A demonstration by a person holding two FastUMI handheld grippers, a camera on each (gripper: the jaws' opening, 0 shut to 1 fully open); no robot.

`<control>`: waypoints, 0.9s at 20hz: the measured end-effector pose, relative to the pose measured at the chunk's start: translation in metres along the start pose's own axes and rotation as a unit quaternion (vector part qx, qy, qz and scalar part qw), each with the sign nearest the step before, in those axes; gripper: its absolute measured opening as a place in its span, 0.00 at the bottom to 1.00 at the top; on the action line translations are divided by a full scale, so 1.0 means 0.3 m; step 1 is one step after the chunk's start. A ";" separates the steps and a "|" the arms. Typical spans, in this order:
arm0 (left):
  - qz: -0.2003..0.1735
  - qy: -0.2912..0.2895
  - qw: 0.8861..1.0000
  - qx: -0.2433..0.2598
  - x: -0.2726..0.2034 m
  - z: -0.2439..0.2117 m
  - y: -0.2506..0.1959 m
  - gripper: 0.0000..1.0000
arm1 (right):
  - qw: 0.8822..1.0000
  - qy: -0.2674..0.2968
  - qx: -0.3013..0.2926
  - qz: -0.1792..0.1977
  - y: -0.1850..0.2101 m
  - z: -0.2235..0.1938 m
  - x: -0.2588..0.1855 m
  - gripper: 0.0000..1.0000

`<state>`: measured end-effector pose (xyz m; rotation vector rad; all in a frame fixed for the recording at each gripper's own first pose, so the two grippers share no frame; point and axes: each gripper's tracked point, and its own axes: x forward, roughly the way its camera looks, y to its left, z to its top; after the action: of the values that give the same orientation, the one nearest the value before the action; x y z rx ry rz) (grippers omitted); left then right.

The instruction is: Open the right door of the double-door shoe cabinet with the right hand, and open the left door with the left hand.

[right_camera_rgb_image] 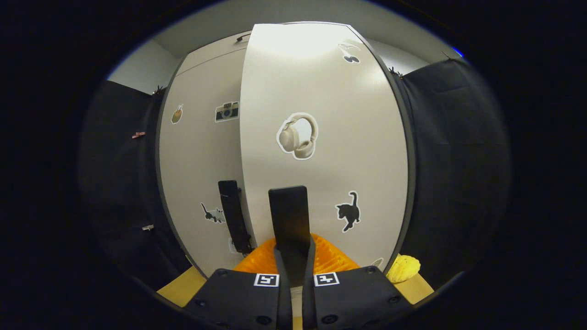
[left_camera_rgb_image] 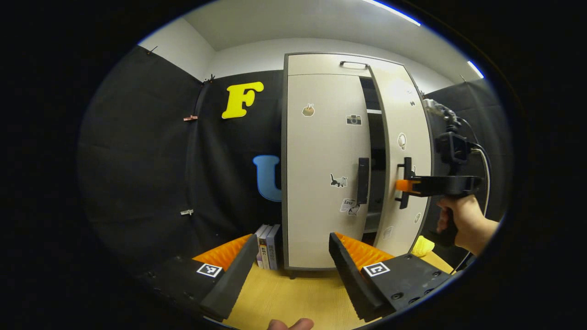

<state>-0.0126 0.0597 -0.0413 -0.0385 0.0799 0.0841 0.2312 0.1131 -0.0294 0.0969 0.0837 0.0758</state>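
The cabinet (left_camera_rgb_image: 321,160) is seen standing upright on the table (left_camera_rgb_image: 284,298), straight ahead of the left gripper (left_camera_rgb_image: 293,270). The right door (left_camera_rgb_image: 406,151) is held ajar, a dark gap showing between it and the left door (left_camera_rgb_image: 321,151), which is seen shut. The right gripper (right_camera_rgb_image: 293,256) is closed on the right handle (right_camera_rgb_image: 289,215), both fingers pressed to that vertical bar; in the left gripper view it is seen at the handle with a hand (left_camera_rgb_image: 463,220) behind it. The left gripper is held wide and empty, well apart from the cabinet. The left handle (left_camera_rgb_image: 363,181) lies ahead and a little right of it, long axis vertical. A forward reach with the fingers kept either side of the bar is judged the likely next need.
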 end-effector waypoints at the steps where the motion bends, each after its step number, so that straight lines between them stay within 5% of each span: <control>1: 0.003 0.001 1.000 -0.001 -0.002 -0.001 -0.003 0.96 | 1.000 0.003 0.000 0.004 -0.006 0.000 -0.015 0.12; 18: -0.004 -0.006 1.000 0.016 -0.023 0.032 -0.170 0.96 | 1.000 0.006 -0.008 0.028 -0.154 0.026 -0.141 0.12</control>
<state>-0.0143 0.0087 -0.0293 -0.0063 0.0698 0.0745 0.1930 0.0632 -0.0228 0.0835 0.0929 0.1324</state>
